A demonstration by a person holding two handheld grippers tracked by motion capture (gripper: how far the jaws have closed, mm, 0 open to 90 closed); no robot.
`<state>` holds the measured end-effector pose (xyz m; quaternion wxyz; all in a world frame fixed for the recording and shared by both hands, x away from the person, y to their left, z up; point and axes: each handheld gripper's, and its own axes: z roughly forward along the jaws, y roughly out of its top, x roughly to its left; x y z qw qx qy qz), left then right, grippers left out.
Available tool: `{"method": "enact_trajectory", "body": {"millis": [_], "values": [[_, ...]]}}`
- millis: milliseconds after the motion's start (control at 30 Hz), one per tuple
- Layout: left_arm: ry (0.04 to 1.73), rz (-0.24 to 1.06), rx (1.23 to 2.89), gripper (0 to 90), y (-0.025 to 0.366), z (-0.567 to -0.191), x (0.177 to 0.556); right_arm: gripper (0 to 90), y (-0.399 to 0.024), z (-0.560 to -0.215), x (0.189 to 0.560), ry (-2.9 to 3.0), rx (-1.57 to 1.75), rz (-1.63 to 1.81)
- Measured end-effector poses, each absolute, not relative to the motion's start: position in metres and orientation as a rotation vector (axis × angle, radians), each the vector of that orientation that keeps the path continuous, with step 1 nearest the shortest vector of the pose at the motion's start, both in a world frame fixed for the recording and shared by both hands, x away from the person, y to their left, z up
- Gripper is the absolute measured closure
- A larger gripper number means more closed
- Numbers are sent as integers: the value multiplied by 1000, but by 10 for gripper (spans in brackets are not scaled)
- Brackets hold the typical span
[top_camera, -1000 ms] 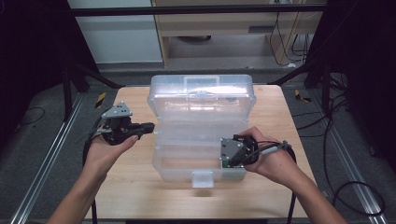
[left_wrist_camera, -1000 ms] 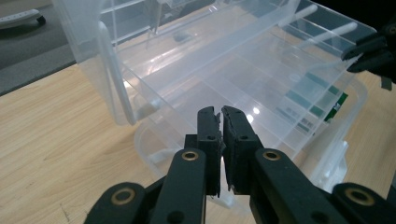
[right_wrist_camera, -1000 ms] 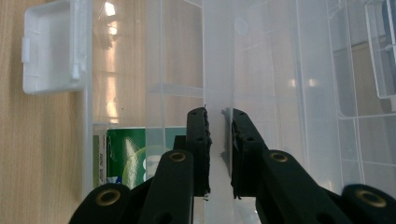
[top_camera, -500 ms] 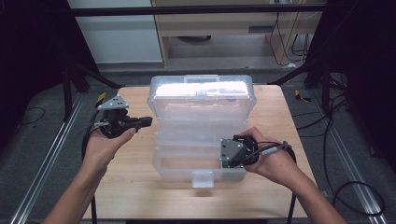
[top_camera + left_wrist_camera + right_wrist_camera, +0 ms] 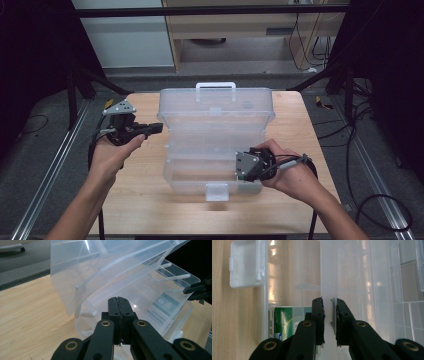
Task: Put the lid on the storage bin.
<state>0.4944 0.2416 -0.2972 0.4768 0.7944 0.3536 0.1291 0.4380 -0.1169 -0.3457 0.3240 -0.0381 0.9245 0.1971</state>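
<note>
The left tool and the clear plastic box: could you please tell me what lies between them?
Nothing but bare wooden table, as the high view shows: the left tool, shut, points at the clear plastic box just short of its side.

Box lid (image 5: 216,107) now stands open.

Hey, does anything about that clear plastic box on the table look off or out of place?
Nothing looks damaged or spilled. The clear box stands open, its lid tipped up with the handle on top. The right gripper pinches its front edge.
</note>
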Motion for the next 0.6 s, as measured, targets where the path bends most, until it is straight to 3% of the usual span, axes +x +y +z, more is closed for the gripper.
{"method": "enact_trajectory", "body": {"millis": [600], "values": [[860,300,1938,900,243,-303,484,800,-117,-352,433,2450,-105,522]]}}
